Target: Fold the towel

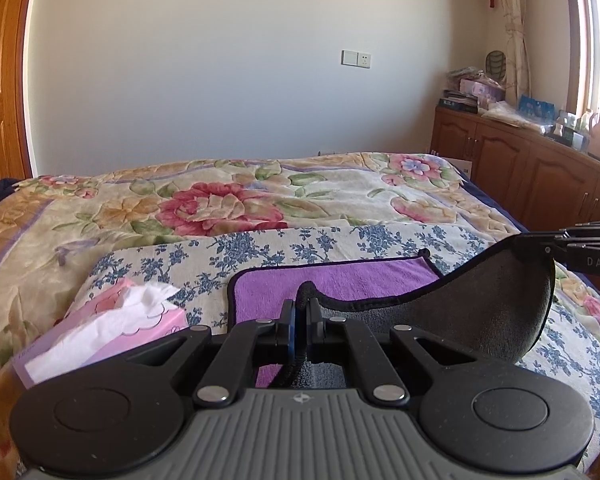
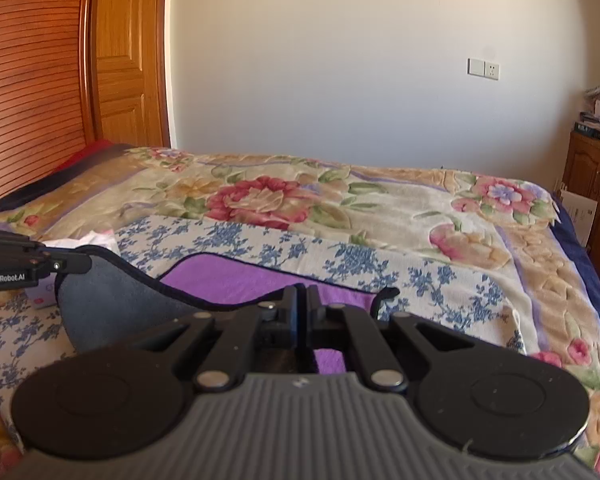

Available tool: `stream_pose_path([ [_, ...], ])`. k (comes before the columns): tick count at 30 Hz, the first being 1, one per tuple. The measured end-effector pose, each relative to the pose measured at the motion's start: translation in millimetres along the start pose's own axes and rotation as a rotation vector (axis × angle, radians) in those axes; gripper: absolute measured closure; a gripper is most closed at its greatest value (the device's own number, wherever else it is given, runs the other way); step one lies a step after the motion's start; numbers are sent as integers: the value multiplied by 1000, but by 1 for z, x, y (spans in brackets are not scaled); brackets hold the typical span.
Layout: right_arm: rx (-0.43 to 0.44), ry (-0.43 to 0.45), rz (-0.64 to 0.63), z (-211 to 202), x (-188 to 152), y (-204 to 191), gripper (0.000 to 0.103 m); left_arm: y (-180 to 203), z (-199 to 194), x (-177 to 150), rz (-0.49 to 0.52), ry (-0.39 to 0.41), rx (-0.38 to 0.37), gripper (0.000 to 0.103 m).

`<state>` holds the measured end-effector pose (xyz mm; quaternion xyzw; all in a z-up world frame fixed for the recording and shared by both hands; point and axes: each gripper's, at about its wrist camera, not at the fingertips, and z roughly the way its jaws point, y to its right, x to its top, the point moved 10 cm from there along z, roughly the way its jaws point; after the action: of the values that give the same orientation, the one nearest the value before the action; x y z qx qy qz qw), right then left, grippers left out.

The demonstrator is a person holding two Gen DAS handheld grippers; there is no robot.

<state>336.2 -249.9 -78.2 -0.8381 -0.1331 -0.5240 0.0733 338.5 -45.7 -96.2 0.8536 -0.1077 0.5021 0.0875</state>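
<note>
**Two grippers lift the near edge of a purple towel on a bed**

A purple towel [image 1: 332,280] with a dark bound edge lies on a blue-flowered white cloth [image 1: 260,248] spread over a bed. Its underside is grey. The near edge is raised off the cloth, so the grey side faces the cameras, while the far part lies flat.

The left gripper [image 1: 300,312] has its two fingers pressed together on the towel's dark edge at one near corner. The right gripper [image 2: 302,300] also has its fingers together, pinching the towel's edge at the other near corner. Between them the lifted edge sags in a curve.

From the left wrist view the right gripper shows at the right border, with the letters "DAS" readable on its side. From the right wrist view the left gripper shows at the left border, marked "GenRobot.AI".

To the left of the towel a pink tissue box [image 1: 112,340] rests on the bed, white tissue poking from its top. Under the cloth is a cream blanket [image 1: 228,200] with large red and pink flowers.

Behind the bed stands a plain pale wall with a white switch and socket plate [image 1: 356,59]. A wooden door [image 2: 128,52] is on the left, and a wooden cabinet [image 1: 520,164] piled with boxes and small items runs along the right, beside a patterned curtain [image 1: 512,28].
</note>
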Motion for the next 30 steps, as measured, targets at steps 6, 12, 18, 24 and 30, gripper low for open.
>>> stream_pose_path([
  [6, -19, 15, -17, 6, 5, 4, 98, -1, 8, 7, 17, 5, 6, 97],
  [12, -29, 29, -39, 13, 11, 5, 98, -5, 18, 16, 21, 8, 12, 97],
  [18, -36, 33, -61, 21, 14, 8, 98, -7, 27, 23, 31, 16, 18, 97],
  [24, -39, 44, -74, 30, 17, 13, 98, -10, 36, 26, 25, 34, 13, 97],
  [30, -70, 80, -87, 42, 19, 19, 98, -18, 50, 30, 10, 44, 15, 97],
])
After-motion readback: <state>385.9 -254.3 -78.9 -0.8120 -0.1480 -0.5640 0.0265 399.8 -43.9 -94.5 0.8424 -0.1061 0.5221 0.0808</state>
